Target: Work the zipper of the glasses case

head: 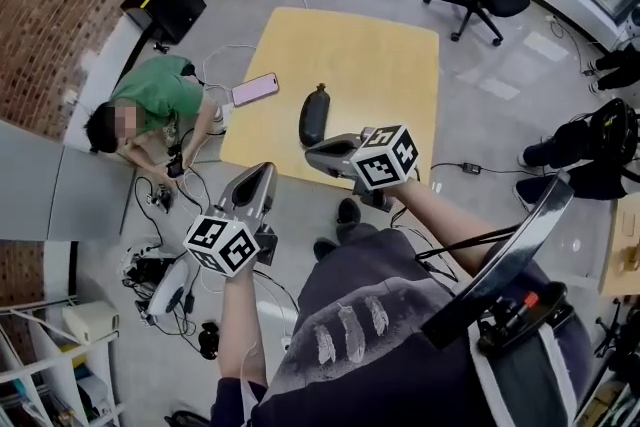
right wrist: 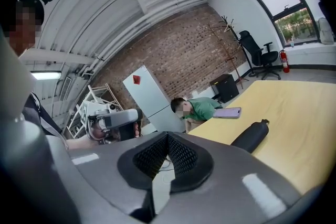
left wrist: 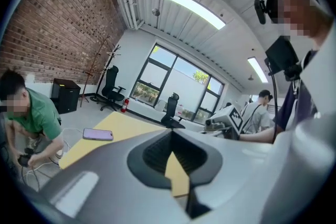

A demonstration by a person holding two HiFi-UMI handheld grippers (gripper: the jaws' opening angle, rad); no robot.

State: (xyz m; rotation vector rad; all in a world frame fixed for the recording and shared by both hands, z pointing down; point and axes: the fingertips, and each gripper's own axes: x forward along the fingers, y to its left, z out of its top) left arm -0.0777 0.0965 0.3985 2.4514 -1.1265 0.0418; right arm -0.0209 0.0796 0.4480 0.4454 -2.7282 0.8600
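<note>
Seen from above, a yellow wooden bench (head: 370, 65) fills the upper middle of the frame. The black glasses case (head: 314, 115) lies on the bench near its lower edge, zipped end pointing up the frame, with nothing touching it. A pink phone (head: 255, 88) rests at the bench's left edge, well apart from the case.

Below the bench, over the grey floor, a person holds both tools in the air. The left tool (head: 264, 173) sits lower left of the case, its jaws pressed together on nothing. The right tool (head: 313, 156) hangs just below the case, jaws also pressed together and empty.

At the left edge, a person in a green shirt (head: 160, 95) crouches over cables on the floor.
</note>
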